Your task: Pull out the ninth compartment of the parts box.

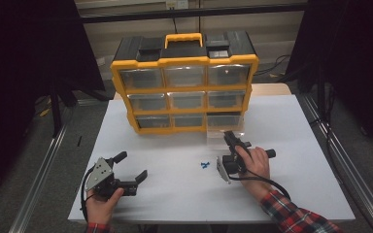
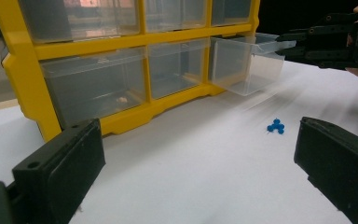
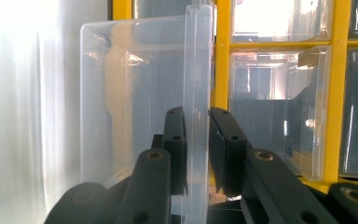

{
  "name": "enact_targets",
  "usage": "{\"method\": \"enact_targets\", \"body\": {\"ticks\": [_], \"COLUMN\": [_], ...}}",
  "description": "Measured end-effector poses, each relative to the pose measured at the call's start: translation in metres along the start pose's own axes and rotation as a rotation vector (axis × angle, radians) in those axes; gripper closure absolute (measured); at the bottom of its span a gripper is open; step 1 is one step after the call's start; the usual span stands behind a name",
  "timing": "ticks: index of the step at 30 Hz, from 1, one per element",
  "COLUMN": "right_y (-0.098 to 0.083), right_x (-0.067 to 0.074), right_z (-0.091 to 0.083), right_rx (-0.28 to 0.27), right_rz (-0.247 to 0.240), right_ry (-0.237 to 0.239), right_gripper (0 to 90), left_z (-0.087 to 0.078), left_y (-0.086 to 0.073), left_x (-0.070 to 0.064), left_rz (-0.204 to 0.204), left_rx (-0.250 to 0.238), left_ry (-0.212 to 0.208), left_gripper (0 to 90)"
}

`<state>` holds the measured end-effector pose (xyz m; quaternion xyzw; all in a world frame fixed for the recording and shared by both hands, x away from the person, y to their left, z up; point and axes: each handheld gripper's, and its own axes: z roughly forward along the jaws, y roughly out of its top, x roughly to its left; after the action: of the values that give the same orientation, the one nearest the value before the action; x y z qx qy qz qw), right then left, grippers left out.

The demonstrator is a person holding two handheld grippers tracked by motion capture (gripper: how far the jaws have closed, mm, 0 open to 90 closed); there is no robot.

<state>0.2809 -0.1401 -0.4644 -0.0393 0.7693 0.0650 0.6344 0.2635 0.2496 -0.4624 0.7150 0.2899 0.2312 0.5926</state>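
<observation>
A yellow and black drawer cabinet [image 1: 184,63] stands at the back of the white table [image 1: 281,184]. Its bottom right clear drawer [image 1: 226,130] is pulled partly out. My right gripper [image 1: 230,137] is shut on the drawer's front lip [image 3: 196,70], with a black jaw pressed on each side of the clear plastic. From the left gripper view, the drawer [image 2: 247,65] juts from the cabinet, with the right gripper [image 2: 291,46] on its lip. A few small blue pieces [image 1: 204,165] lie on the table between the hands. My left gripper [image 1: 133,164] rests at the near left, open and holding nothing.
The cabinet's yellow frame [image 2: 25,79] holds rows of clear drawers, the others pushed in. The blue pieces [image 2: 275,126] lie just ahead of my left gripper's [image 2: 198,154] right jaw. A metal rail [image 1: 342,160] runs along the table's right side.
</observation>
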Motion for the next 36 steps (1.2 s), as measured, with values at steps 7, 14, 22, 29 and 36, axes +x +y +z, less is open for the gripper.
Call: {"method": "enact_targets", "body": {"ticks": [7,14,22,29,36], "right_y": [-0.0001,-0.0012,-0.0025,-0.0033,-0.0037], "right_x": [0.0004,0.0014,0.0011,0.0000,0.0009], "right_z": [-0.0015,-0.0030,-0.0045,-0.0052,-0.0055], "right_rx": [-0.010,-0.008,-0.018,-0.026,-0.035], "right_rz": [-0.016,-0.003,-0.003,-0.019,0.011], "right_ry": [-0.002,-0.001,0.005,0.011,0.015], "right_gripper": [78.1,78.1,77.9,77.8,77.6], "left_z": [0.0004,0.0001,0.0002,0.0004,-0.0002], "left_y": [-0.0002,-0.0003,-0.0002,-0.0003,0.0000], "left_x": [-0.0002,0.0011,0.0009,0.0007,0.0007], "left_rz": [-0.004,0.010,0.010,0.008,0.013], "left_rx": [-0.002,0.002,0.003,0.002,0.008], "left_ry": [-0.002,-0.006,-0.007,-0.006,0.001], "left_gripper": [1.5,1.5,1.5,1.5,1.5]}}
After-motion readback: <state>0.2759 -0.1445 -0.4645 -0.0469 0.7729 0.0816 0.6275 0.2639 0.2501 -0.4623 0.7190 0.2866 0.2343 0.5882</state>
